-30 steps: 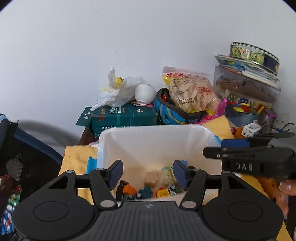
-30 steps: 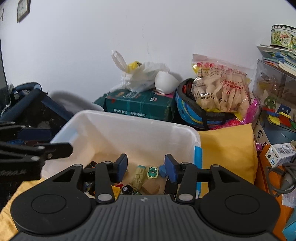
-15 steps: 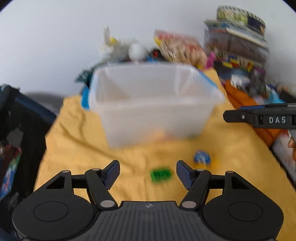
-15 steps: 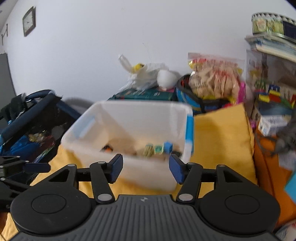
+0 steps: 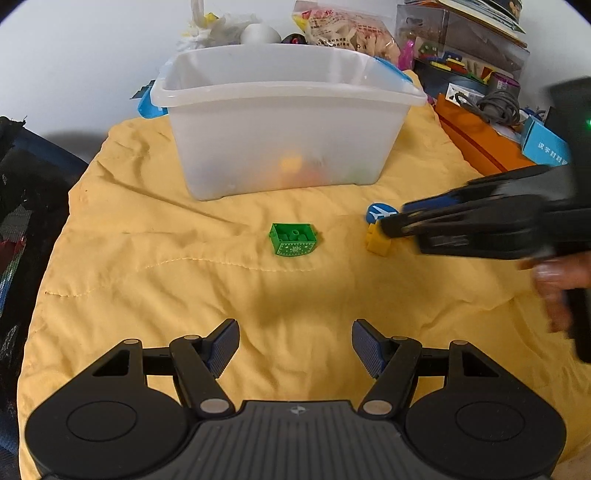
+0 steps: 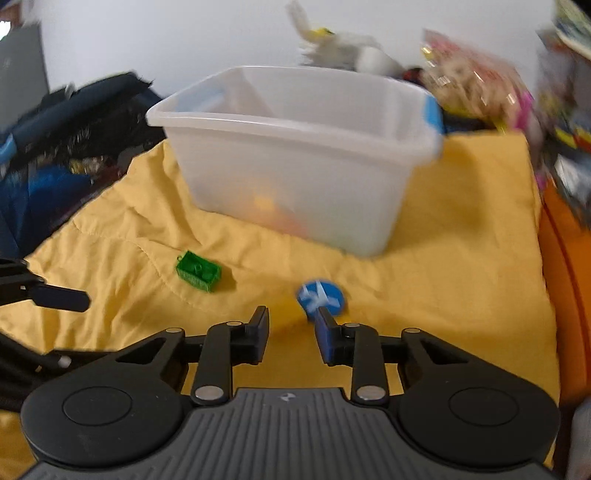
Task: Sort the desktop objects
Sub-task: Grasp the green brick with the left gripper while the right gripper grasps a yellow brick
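A green brick (image 5: 293, 243) (image 6: 198, 272) lies on the yellow cloth (image 5: 147, 258) in front of the translucent bin (image 5: 288, 92) (image 6: 295, 122). To its right sits a yellow block (image 5: 377, 242) carrying a round blue sign (image 5: 380, 213) (image 6: 320, 297). My right gripper (image 5: 388, 226) (image 6: 290, 328) reaches in from the right with its tips at that block. Its jaws are closing, and the block seems to sit between them; I see no pad pressing on it. My left gripper (image 5: 295, 343) hovers open over bare cloth, short of the green brick.
Several small toys show through the bin's wall. Behind it stand a snack bag (image 5: 351, 33), a white bag (image 5: 218, 26) and clear boxes (image 5: 461, 44). An orange folder (image 5: 480, 144) and a blue box (image 5: 546, 147) lie right; a dark bag (image 5: 22, 184) lies left.
Both grippers have pulled back from over the bin and dropped toward the cloth. The right gripper moved to the yellow block and its jaws narrowed. The left stays wide.
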